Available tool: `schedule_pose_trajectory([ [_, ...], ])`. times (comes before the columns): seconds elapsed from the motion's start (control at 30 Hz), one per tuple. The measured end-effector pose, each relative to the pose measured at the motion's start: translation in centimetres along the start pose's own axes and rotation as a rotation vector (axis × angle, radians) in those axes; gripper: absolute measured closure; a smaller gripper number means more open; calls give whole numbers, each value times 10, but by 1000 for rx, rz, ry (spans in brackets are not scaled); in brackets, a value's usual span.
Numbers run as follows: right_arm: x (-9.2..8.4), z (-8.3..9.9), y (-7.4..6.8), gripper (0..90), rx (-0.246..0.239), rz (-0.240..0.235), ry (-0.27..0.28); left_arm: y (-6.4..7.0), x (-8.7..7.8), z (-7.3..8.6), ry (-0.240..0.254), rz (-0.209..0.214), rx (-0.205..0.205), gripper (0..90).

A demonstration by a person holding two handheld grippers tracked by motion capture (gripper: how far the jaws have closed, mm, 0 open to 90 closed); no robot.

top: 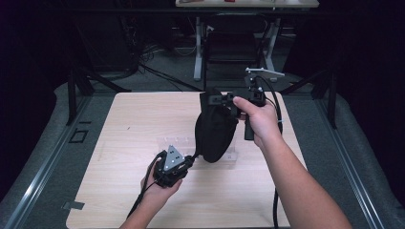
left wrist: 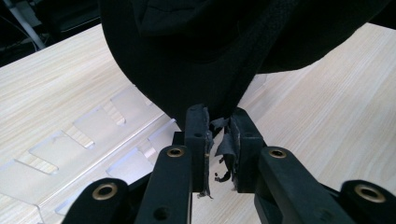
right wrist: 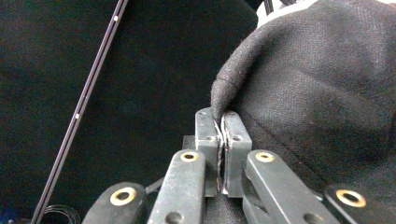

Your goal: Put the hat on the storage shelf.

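While the black cloth bag (top: 215, 133) is hung above the table (top: 124, 124), its top edge is pinched by the right gripper (right wrist: 219, 116). Its bottom is clamped by the left gripper (left wrist: 218, 122), probably so it is stretched taut over the clear plastic tray (left wrist: 88, 135).

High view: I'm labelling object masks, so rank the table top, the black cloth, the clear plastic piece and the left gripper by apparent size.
1. table top
2. black cloth
3. clear plastic piece and left gripper: unsure, since the plastic is partly hidden behind cloth and gripper.
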State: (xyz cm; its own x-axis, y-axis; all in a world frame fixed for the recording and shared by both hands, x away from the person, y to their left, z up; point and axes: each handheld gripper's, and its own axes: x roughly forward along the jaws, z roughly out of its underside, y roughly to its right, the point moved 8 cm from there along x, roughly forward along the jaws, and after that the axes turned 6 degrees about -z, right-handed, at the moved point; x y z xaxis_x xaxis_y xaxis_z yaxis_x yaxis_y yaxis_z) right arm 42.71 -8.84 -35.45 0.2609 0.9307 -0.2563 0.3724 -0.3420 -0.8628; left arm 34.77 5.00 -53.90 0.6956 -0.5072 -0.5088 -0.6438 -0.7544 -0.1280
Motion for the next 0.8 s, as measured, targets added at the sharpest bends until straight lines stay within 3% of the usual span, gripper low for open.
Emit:
schedule_pose_trajectory([
  [0.3,3,2,-3,873,-10,5,-12,0,0,3,4,-4,3,831],
  [0.63,-1,4,-6,818,-5,-28,-9,-2,-2,7,15,-13,24,842],
  [0.7,-3,4,-9,819,-7,-39,1,-3,-1,7,20,-8,-5,842],
  [0.8,-7,2,-12,823,-18,-37,5,-6,-1,8,18,-20,-10,851],
])
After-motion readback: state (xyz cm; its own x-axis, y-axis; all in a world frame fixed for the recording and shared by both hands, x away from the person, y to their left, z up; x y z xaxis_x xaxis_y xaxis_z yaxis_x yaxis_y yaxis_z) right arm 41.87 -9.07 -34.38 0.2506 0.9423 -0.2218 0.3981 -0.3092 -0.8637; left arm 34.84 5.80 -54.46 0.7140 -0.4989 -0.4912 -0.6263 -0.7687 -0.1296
